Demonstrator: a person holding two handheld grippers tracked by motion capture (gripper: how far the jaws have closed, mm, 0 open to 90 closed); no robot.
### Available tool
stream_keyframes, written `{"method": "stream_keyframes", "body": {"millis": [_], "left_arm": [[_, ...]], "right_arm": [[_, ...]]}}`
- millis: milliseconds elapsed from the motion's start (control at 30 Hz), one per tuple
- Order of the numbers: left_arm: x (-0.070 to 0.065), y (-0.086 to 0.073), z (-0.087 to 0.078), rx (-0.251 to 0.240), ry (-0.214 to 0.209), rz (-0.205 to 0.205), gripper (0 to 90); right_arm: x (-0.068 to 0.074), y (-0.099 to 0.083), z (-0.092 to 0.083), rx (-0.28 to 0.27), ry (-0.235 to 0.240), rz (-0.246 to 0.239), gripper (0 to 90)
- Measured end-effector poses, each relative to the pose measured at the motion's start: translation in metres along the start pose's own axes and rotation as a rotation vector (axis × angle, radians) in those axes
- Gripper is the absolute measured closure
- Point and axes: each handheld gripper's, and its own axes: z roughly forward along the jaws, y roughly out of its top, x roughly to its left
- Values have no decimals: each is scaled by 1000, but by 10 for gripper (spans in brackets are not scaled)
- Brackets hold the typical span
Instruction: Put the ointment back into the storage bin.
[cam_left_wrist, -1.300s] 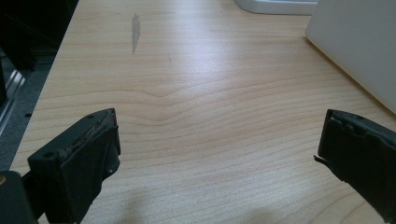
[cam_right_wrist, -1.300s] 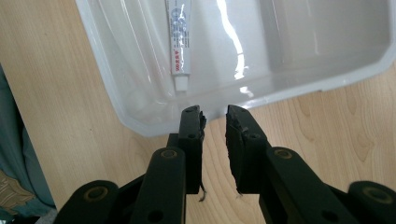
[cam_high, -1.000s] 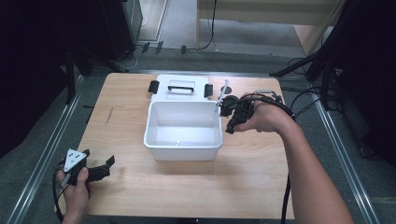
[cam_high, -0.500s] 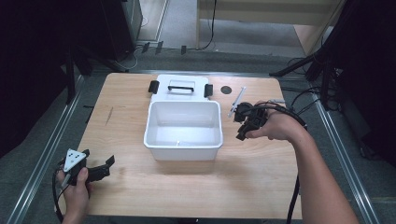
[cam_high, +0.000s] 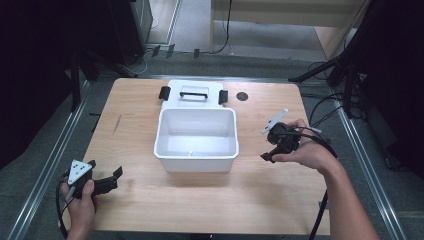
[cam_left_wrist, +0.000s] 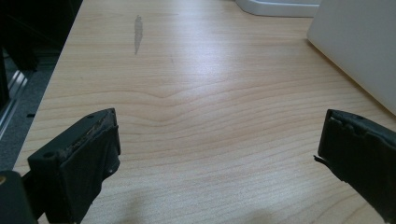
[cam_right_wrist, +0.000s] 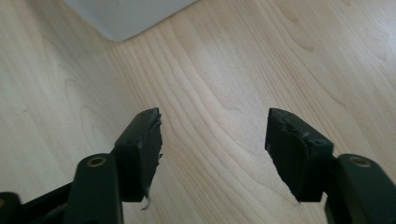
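- A white tub (cam_high: 195, 137) sits mid-frame on the table (cam_high: 260, 200) in the high view, mouth up and, as far as I can see, with nothing in it.
- Its lid (cam_high: 194, 94) lies flat just behind it, toward the top of the frame, with a handle on top and a dark latch at each end.
- The left claw (cam_high: 107, 182) rests at the lower left, well apart from the tub, jaws spread wide with bare wood between them.
- The right claw (cam_high: 274, 145) hovers just right of the tub, jaws also parted and gripping nothing.
- I'd judge the tub light, stiff and thin-walled, with smooth, rather slippery plastic; the rolled rim looks the surest place to pinch.
- The lid looks best lifted by its handle; a flat edge would likely slip.
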Motion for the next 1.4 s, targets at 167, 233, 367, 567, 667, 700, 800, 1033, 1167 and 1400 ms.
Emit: {"method": "stream_keyframes", "body": {"millis": [167,233,367,567,667,700,800,1033,1167,1400], "left_arm": [[0,0,0,-3,3,0,0],[0,0,0,-3,3,-1,0],[0,0,0,-5,3,-2,0],[0,0,-1,-6,5,-2,0],[0,0,-1,-6,5,-2,0],[0,0,-1,-6,5,-2,0],[0,0,-1,-7,6,-4,0],[-1,-1,-1,-10,9,-3,0],[-1,-1,-1,-10,10,-1,0],[0,-1,-1,-13,6,-6,0]], "right_arm": [[2,-21,5,-96,-63,72,140],[4,-30,7,-140,-88,103,109],[7,-47,13,-217,-135,185,19],[9,-71,20,-309,-170,275,0],[14,-93,25,-367,-217,332,0],[15,-98,26,-375,-236,345,0],[17,-113,29,-410,-273,407,0],[21,-149,35,-496,-286,492,0],[24,-162,39,-515,-294,512,0],[30,-190,41,-542,-317,568,0]]}}
